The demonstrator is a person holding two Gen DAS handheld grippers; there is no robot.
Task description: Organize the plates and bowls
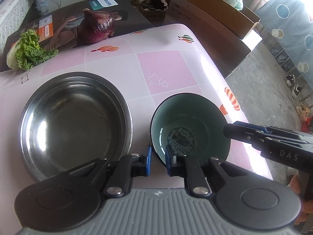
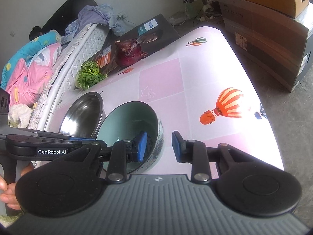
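The left gripper [image 1: 158, 161] is clamped on the near rim of the teal ceramic bowl [image 1: 188, 123], one pad outside, one inside. The right gripper [image 2: 159, 146] straddles the bowl's opposite wall with its pads still clear of it. The bowl sits on the pink checked table [image 1: 162, 72], just beside a steel plate [image 1: 75, 125]. Behind lie a red onion [image 1: 96, 26] and lettuce [image 1: 29, 51].

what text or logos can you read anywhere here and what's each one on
"PHILIPS", upside down, on the dark box behind the red onion.
"GenRobot.AI" on the left tongs, seen from the right wrist.
"DAS", then cut off, on the right tongs, seen from the left wrist.
Handwriting on the cardboard box: too blurred to read.
Print inside the green bowl: unreadable.
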